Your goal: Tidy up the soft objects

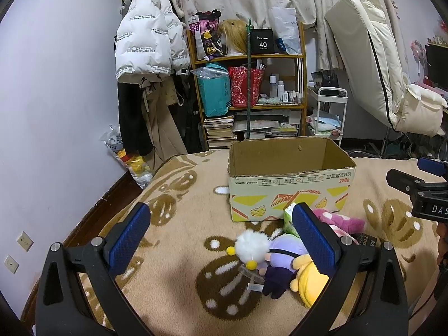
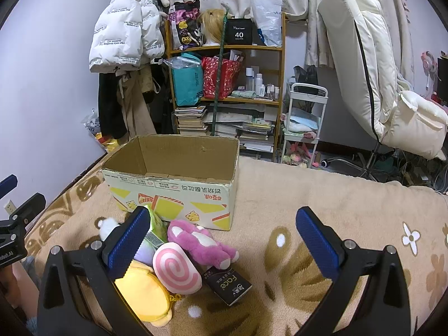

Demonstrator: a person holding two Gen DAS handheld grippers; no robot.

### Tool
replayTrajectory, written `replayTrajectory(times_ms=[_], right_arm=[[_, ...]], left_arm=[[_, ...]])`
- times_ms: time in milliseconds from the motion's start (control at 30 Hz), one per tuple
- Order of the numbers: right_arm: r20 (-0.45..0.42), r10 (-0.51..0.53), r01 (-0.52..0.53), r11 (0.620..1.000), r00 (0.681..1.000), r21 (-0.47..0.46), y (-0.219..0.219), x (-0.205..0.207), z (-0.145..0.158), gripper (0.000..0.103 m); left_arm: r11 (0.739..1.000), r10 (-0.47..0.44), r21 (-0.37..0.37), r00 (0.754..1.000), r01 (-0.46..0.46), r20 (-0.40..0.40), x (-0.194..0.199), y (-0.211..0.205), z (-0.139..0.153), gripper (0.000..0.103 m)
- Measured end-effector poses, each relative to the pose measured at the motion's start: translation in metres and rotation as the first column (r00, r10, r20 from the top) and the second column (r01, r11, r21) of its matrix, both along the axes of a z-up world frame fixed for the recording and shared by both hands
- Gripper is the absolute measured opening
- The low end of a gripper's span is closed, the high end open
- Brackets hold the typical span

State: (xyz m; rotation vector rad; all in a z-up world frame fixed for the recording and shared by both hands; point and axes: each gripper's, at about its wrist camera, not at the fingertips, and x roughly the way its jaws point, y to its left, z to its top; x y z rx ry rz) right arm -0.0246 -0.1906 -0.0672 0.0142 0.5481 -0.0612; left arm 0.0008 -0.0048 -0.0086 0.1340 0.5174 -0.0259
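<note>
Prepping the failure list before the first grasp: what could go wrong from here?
1. The toys lie bunched together; closing on one may snag a neighbour.
2. The black packet and green packet sit in the pile and could get boxed by mistake.
3. The left gripper may clip the cardboard box rim.

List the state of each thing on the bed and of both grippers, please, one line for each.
cardboard box: upright, top open, looks empty
pink plush: lying before the box
swirl cushion: lying beside the pink plush
yellow plush: lying on the blanket
purple doll: lying on its side
left gripper: open, empty
right gripper: open, empty
</note>
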Motion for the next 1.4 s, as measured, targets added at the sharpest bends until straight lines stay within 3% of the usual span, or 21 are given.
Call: replayTrajectory(times_ms=[1400], right_arm=[[-0.013, 0.002, -0.002, 1.0, 1.0, -0.002, 0.002, 0.002, -0.01, 0.103]], left_arm=[[1.0, 0.005, 0.004, 1.0, -0.005, -0.007, 0.001, 0.007, -0.002, 0.1]])
